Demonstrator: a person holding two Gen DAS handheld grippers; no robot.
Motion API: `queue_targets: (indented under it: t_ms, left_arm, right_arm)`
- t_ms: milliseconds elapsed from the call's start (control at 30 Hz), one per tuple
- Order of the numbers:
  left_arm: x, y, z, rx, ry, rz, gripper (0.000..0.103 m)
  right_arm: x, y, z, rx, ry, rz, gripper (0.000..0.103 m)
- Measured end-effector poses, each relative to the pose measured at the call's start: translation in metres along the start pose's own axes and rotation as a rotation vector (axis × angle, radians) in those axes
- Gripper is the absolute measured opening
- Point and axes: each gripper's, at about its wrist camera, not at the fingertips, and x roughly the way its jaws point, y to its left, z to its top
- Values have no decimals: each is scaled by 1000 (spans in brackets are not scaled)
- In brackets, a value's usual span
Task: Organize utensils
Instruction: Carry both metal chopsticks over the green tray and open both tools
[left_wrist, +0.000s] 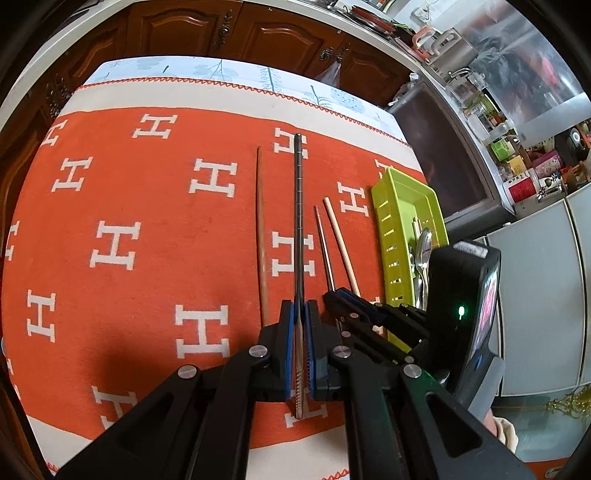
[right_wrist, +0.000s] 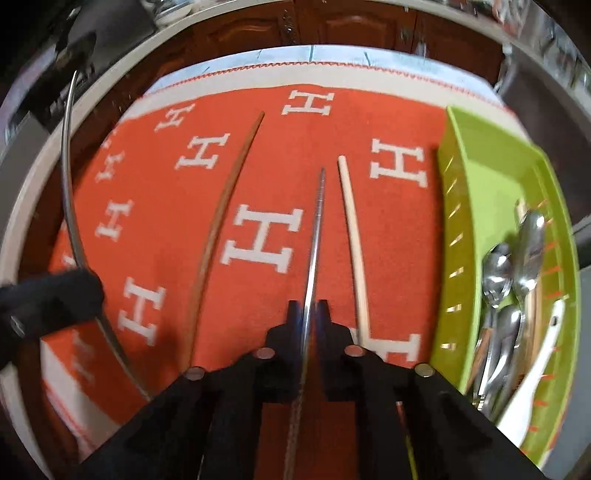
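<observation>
Jaws of both grippers clamped: left gripper on dark chopstick, right gripper on steel chopstick. Green tray holds spoons.

**Left gripper clamps dark chopstick beside the green tray**

The left gripper pinches a dark metal chopstick. Left of the green tray lie a pale chopstick, a thin metal chopstick, then a brown wooden chopstick. The right gripper reaches in beside the tray.

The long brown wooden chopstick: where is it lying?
In both views the brown wooden chopstick lies on the orange cloth, left of both held metal chopsticks.
</observation>
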Motion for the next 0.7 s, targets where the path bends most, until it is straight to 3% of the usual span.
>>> queue_targets:
  t_ms: [67, 200, 467, 600, 700]
  left_arm:
    - [0, -1, 0, 4, 3, -3, 3]
    - [0, -10, -1, 22, 12, -17, 3]
    - [-13, -44, -3, 92, 39, -117, 3]
    - [-19, -74, -1, 158, 47, -162, 3]
    - [-17, -99, 1, 199, 68, -196, 3]
  right_arm:
    - [-3, -2, -4, 10, -11, 1, 6]
    - [-21, -19, -14, 82, -30, 100, 5]
    - [-101, -62, -30, 213, -145, 293, 5]
    - [-141, -92, -43, 261, -217, 318, 5]
    - [-168, -116, -54, 292, -266, 290, 5]
